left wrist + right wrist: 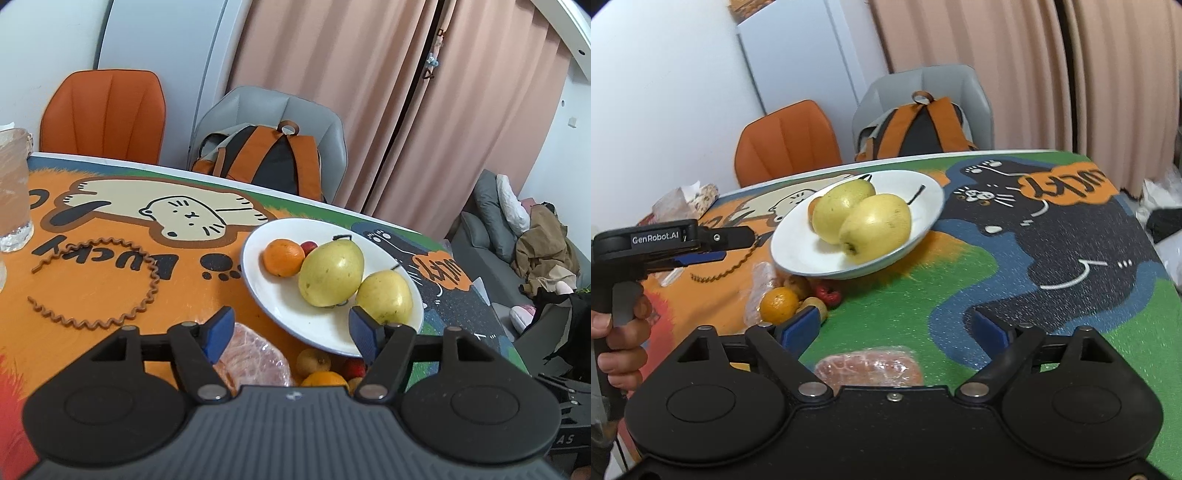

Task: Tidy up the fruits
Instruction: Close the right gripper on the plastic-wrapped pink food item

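Observation:
A white plate (280, 306) (798, 254) holds two yellow pears (330, 273) (875, 229), an orange (282, 257) and a small red fruit (308, 246). In front of the plate on the table lie another orange (779, 303) (325, 378), a brown kiwi-like fruit (313, 361) (798, 285), a red fruit (827, 293) and a wrapped pink pack (255, 360) (868, 367). My left gripper (291, 332) is open and empty above these loose fruits; it also shows in the right wrist view (701, 247). My right gripper (895, 328) is open and empty above the pack.
A coiled brown cord (110, 288) and a glass jar (13, 188) lie on the cartoon table mat (1052, 240). An orange chair (103, 114) and a grey chair with a backpack (266, 155) stand behind the table. A sofa (517, 258) is at right.

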The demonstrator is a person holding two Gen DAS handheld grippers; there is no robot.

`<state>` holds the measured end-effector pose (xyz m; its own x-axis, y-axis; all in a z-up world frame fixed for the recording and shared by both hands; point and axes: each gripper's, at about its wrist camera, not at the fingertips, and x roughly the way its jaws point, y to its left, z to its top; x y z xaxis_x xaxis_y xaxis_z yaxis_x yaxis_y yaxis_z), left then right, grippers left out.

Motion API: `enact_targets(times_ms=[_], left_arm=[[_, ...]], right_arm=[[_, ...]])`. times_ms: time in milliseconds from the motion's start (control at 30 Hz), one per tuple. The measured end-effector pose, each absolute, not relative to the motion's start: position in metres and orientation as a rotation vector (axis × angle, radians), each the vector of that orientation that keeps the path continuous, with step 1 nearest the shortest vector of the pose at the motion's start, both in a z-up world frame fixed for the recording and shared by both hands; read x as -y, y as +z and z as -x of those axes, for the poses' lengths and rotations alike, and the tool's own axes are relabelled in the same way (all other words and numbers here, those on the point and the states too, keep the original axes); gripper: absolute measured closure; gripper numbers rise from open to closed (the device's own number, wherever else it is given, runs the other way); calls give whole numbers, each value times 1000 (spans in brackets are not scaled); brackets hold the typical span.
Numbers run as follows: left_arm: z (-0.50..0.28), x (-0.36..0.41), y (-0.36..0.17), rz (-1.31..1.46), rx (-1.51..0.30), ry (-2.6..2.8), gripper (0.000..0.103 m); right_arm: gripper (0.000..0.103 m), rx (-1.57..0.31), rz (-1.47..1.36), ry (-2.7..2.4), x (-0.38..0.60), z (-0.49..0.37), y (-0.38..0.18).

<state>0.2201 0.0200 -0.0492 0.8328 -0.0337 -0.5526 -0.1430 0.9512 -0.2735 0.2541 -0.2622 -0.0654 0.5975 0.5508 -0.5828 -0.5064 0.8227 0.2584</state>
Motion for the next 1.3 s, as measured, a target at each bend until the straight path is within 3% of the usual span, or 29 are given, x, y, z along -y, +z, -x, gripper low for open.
enact_targets(times_ms=[100, 400, 700, 1300], left_arm=[[-215, -20, -52, 319, -587, 63, 37], [-196, -26, -63, 328, -615, 92, 37], [-186, -35, -74, 348, -648, 113, 37], [-174, -43, -91, 362, -688, 94, 37]], right_arm=[[24, -707, -58, 640, 256, -252, -65], [27, -722, -38, 680, 241, -251, -70], [35, -751, -20, 687, 231, -251, -78], [34, -797, 48, 655, 233, -231, -85]])
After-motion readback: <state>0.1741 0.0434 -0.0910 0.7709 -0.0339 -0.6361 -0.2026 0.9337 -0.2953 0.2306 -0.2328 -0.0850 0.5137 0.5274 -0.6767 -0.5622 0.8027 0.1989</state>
